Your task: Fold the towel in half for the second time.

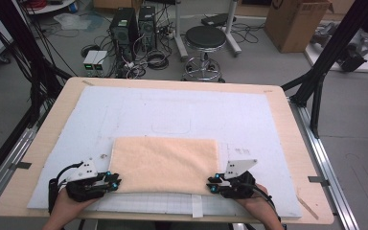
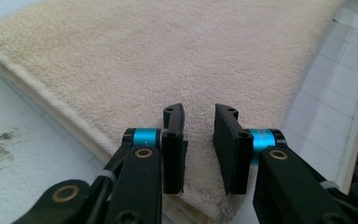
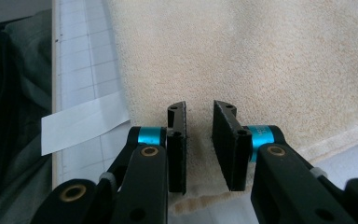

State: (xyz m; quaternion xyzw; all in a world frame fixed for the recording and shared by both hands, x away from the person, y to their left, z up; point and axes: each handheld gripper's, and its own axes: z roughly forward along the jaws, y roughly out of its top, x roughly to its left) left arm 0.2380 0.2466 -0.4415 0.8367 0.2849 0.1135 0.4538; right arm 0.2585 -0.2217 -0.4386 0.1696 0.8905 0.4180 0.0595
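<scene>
Now the left gripper (image 1: 116, 182) and the right gripper (image 1: 210, 184) are sitting spread apart — each over a near corner of the folded tan towel (image 1: 164, 164).

— Grippers? 
— Left gripper (image 1: 116, 182), right gripper (image 1: 211, 184): black, two flat jaws each, blue collars, brass screws.
— On top? 
— Grey three-cornered plates, black cables trailing.
</scene>
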